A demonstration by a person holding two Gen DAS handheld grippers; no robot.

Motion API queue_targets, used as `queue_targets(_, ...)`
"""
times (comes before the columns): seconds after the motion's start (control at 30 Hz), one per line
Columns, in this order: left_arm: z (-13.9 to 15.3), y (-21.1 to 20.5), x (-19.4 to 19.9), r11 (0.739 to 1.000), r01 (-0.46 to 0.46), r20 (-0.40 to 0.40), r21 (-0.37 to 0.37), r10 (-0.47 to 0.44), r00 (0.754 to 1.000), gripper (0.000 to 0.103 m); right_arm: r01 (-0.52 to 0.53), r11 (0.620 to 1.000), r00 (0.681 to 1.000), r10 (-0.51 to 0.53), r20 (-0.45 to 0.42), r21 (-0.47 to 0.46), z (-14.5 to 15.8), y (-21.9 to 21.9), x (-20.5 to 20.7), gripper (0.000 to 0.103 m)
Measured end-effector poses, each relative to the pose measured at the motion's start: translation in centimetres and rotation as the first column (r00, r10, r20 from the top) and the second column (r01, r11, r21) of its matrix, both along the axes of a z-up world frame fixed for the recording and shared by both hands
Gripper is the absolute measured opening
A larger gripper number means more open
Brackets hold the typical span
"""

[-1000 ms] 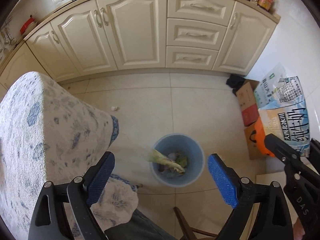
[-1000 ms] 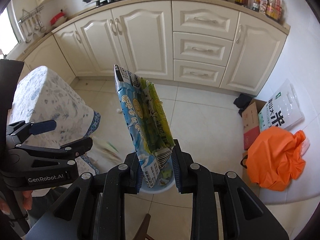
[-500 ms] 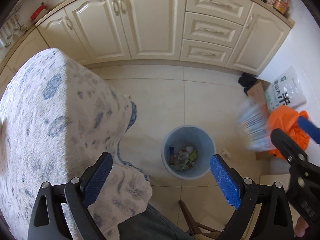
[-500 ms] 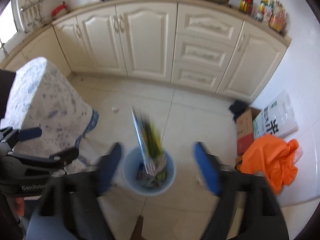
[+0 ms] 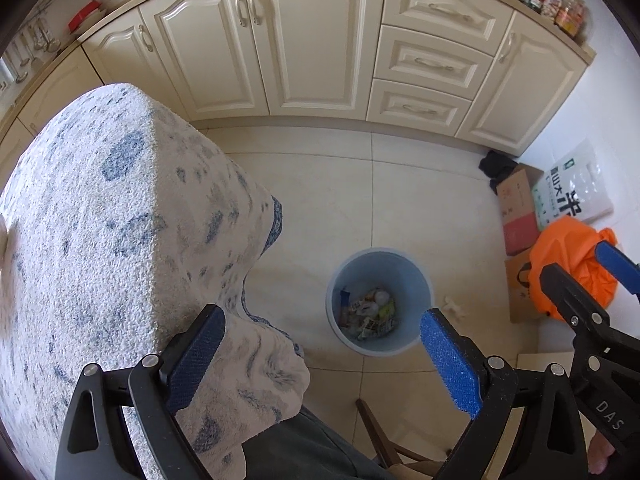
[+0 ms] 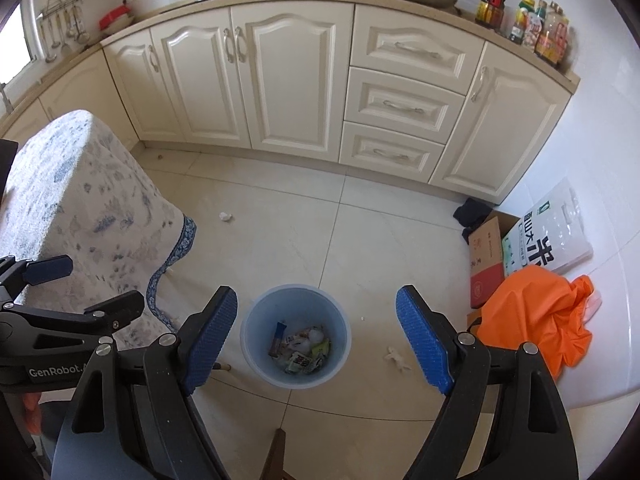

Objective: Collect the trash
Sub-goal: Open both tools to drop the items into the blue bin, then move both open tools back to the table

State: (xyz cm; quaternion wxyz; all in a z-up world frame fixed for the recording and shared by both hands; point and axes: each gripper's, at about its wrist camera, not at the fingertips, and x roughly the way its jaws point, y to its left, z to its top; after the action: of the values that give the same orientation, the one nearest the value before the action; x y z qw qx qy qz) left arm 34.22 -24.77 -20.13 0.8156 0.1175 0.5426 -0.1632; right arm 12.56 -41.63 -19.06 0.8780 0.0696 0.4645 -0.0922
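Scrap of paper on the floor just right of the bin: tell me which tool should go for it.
Right, probably. The paper scrap lies beside the right tool's right-hand pad, and that tool is open and empty over the bin. The left tool, also open, sits farther left by the tablecloth.

pale blue bin (image 6: 296,336), orange bag (image 6: 532,320)

Light: daylight fell from the window (image 6: 16,28) at left, bright and even.
Glare: wall tiles (image 6: 608,128) washed out.
Edges: fisheye bent the cabinets (image 6: 296,80); corners went black.
Focus: sharp.
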Motion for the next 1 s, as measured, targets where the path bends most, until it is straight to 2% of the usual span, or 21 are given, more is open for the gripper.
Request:
queue_targets(0.4,1.6,3.0,-1.1,0.999,0.005,0.001,-0.038,-0.005,1.000,0.096,0.008,1.000,1.000,-0.008,0.005,0.010,1.0,0.3,-0.7,0.084)
queue_targets(0.6,3.1,4.3,-2.0,0.999,-0.007,0.032,-0.041,0.008,0.999,0.096,0.017,1.000,1.000,-0.017,0.015,0.001,1.7,1.0,-1.1,0.084)
queue_targets(0.87,5.2,7.4,-3.6,0.990,-0.007,0.002,-0.142,0.008,1.000,0.096,-0.005,1.000,0.999,0.005,0.042,-0.008,3.2,2.6,-1.3,0.084)
queue_targets(1.0,6.5,9.4,-4.1,0.991,-0.034,0.047,-0.129,0.040,0.998,0.096,-0.033,0.999,0.998,0.034,0.051,-0.010,3.9,3.9,-1.1,0.084)
